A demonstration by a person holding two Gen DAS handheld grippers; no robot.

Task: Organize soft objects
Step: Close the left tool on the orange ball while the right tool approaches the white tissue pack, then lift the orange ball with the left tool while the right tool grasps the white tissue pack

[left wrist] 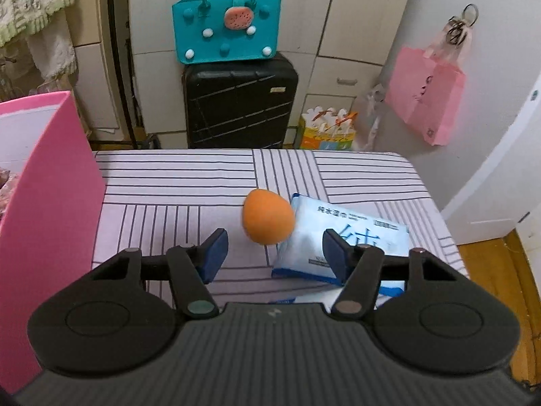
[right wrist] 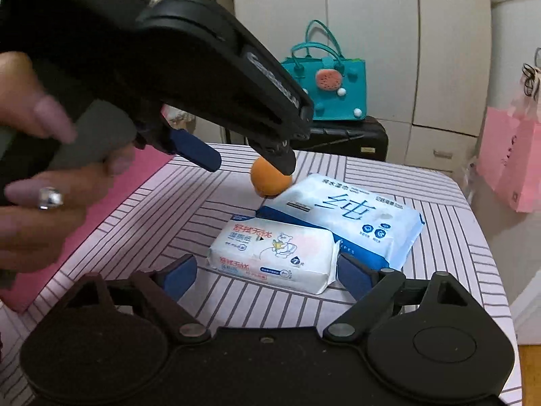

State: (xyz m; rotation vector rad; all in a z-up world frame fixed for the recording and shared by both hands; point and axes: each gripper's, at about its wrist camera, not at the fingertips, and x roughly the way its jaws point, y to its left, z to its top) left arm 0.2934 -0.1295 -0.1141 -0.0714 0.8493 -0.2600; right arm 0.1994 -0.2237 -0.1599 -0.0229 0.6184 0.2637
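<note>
Near the tabletop's middle, the orange sponge (left wrist: 267,217) is being approached by the wide-spread left tongs (left wrist: 274,250); being round, it could be nudged away. The right tongs (right wrist: 267,275) are being held wide around the small wipes pack (right wrist: 274,253).

Left wrist cam: we look steeply down, close over the striped table (left wrist: 175,182). Right wrist cam: we sit lower, further back, facing the same way. Both share the orange sponge (left wrist: 267,216), blue wipes pack (right wrist: 351,216), teal bag (left wrist: 227,32).
</note>
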